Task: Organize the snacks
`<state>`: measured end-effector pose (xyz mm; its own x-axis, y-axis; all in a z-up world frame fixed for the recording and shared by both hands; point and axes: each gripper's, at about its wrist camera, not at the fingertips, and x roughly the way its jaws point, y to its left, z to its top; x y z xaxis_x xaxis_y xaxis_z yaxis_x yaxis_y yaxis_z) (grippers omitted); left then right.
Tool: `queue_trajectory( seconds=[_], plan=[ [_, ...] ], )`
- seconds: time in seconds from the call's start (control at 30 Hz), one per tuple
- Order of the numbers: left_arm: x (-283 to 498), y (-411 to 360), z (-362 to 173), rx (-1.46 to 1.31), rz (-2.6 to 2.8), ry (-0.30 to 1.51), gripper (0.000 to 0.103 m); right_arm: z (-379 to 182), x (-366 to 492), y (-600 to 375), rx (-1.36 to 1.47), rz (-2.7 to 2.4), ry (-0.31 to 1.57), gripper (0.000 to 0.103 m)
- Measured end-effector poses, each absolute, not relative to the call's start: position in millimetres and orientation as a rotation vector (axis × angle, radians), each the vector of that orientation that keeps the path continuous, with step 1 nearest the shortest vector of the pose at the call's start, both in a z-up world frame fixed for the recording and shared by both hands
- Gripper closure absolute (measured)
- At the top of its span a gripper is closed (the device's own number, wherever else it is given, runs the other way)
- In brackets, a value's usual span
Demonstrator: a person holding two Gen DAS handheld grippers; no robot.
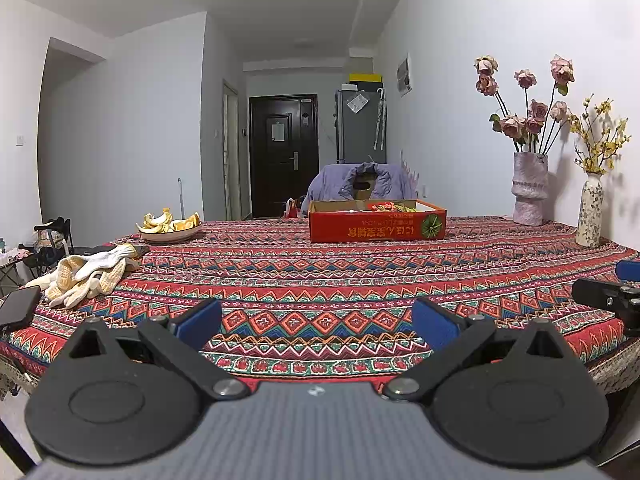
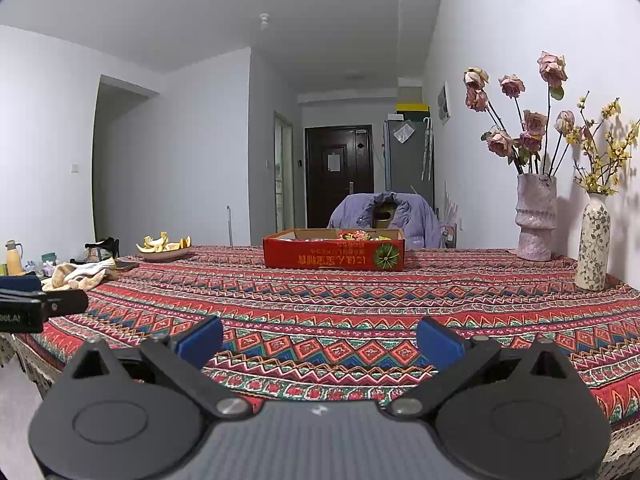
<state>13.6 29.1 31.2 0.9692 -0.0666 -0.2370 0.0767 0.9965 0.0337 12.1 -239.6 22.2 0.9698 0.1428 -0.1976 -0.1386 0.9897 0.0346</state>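
Observation:
A shallow red cardboard box [image 1: 376, 226] stands at the far middle of the table, with colourful wrapped snacks [image 1: 394, 206] inside; it also shows in the right wrist view [image 2: 334, 259], snacks [image 2: 358, 235] in its right part. My left gripper [image 1: 316, 322] is open and empty above the table's near edge, far from the box. My right gripper [image 2: 320, 340] is open and empty, also near the front edge. The right gripper's side shows at the right edge of the left wrist view [image 1: 608, 300].
A patterned red tablecloth [image 1: 320, 280] covers the table. A plate of fruit peels [image 1: 170, 226] stands far left, cloth gloves [image 1: 86, 276] and a dark phone [image 1: 18, 306] at the left edge. Two flower vases [image 1: 530, 188] [image 1: 590, 210] stand at the right wall. A chair with a purple jacket [image 1: 360, 184] is behind the box.

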Motion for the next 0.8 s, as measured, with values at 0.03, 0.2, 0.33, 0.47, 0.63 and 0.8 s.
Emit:
queue_trajectory(
  seconds=[0.03, 0.2, 0.33, 0.47, 0.63, 0.8],
  plan=[
    [13.0, 29.0, 31.5, 0.043, -0.072, 0.237, 0.0, 22.3, 11.8, -239.9, 0.021, 0.141, 0.2, 0.0],
    [12.1, 29.2, 32.6, 0.042, -0.069, 0.233, 0.0, 22.5, 10.4, -240.9, 0.026, 0.139, 0.196, 0.0],
    [13.2, 32.8, 34.4, 0.011, -0.078, 0.247, 0.0, 24.8, 7.5, -241.6, 0.032, 0.135, 0.179, 0.0],
    [10.8, 33.1, 36.5, 0.012, -0.075, 0.229, 0.0, 26.6, 5.6, -243.5, 0.041, 0.128, 0.165, 0.0],
    [10.2, 31.5, 38.0, 0.022, -0.072, 0.223, 0.0, 28.4, 6.1, -244.5, 0.042, 0.125, 0.161, 0.0],
    [9.1, 31.1, 38.2, 0.016, -0.066, 0.214, 0.0, 28.7, 5.7, -244.0, 0.038, 0.122, 0.152, 0.0]
  ],
)
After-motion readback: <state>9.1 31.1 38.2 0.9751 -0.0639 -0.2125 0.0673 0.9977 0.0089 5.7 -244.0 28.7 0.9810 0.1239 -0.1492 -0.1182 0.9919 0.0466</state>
